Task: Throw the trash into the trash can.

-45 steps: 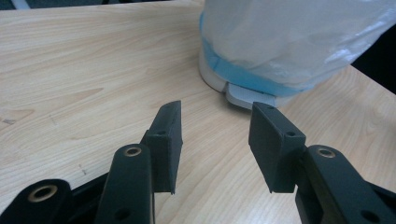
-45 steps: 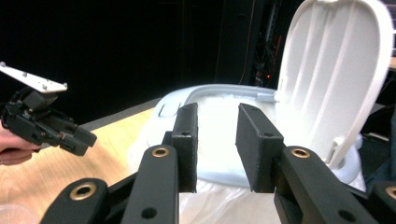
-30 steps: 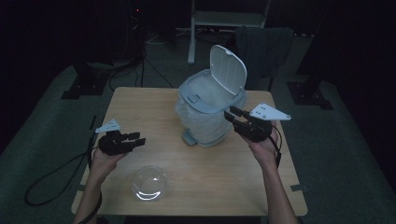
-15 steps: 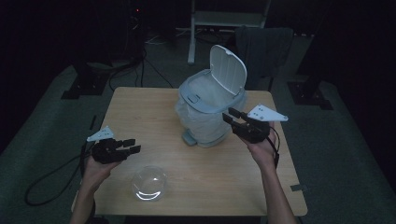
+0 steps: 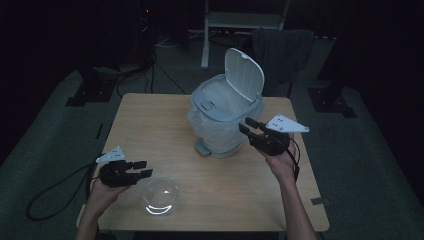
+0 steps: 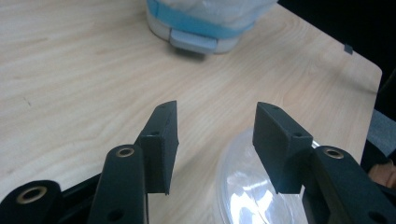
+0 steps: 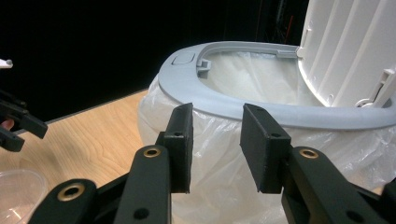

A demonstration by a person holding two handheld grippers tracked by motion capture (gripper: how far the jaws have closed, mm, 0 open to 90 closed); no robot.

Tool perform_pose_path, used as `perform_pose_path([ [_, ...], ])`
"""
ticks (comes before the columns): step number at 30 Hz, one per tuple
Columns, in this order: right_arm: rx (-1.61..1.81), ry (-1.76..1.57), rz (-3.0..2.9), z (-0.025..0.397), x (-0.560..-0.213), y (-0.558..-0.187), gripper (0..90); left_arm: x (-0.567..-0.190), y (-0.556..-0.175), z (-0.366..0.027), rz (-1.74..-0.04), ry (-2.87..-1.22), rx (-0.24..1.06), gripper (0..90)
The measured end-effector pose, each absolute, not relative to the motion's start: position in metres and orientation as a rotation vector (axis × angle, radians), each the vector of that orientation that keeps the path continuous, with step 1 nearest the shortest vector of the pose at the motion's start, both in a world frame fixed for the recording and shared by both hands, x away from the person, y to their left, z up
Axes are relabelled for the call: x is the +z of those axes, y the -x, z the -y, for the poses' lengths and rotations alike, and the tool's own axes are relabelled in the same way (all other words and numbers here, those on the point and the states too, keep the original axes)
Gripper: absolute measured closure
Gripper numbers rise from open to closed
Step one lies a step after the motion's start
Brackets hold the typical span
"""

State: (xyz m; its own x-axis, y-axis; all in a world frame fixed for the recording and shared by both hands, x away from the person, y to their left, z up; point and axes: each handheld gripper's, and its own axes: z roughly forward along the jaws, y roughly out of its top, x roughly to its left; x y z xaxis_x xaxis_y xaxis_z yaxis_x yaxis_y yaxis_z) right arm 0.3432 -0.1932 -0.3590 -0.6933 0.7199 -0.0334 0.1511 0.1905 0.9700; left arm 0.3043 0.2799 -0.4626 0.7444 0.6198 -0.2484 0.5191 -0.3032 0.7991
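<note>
— So where did you have your left hand-held gripper (image 5: 142, 168)?

— Spread and empty, just beside the clear bowl (image 5: 160, 196) near the counter (image 5: 150, 120) front edge, likely lined up to take its rim.

— And your right hand-held gripper (image 5: 250, 126)?

— Also spread, empty, poised against the lined bin (image 5: 220, 122), whose lid (image 5: 244, 74) stood open to receive.

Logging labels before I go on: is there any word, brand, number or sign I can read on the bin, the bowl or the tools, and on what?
None: no readable text, brand, number or sign on the bin, its raised lid, the clear bowl, the table, the left tool or the right tool.
</note>
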Motion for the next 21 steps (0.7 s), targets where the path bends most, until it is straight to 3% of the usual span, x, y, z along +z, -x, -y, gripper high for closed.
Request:
perform_pose_path([
  [11, 1.532, -0.813, -1.985, 0.191, -0.363, -0.343, 63.2, -0.479, -0.297, -0.273, -0.871, -2.035, 0.090, 50.5],
  [21, 1.537, -0.829, -1.986, 0.194, -0.368, -0.342, 63.1, -0.490, -0.300, -0.265, -0.882, -2.068, 0.063, 61.8],
])
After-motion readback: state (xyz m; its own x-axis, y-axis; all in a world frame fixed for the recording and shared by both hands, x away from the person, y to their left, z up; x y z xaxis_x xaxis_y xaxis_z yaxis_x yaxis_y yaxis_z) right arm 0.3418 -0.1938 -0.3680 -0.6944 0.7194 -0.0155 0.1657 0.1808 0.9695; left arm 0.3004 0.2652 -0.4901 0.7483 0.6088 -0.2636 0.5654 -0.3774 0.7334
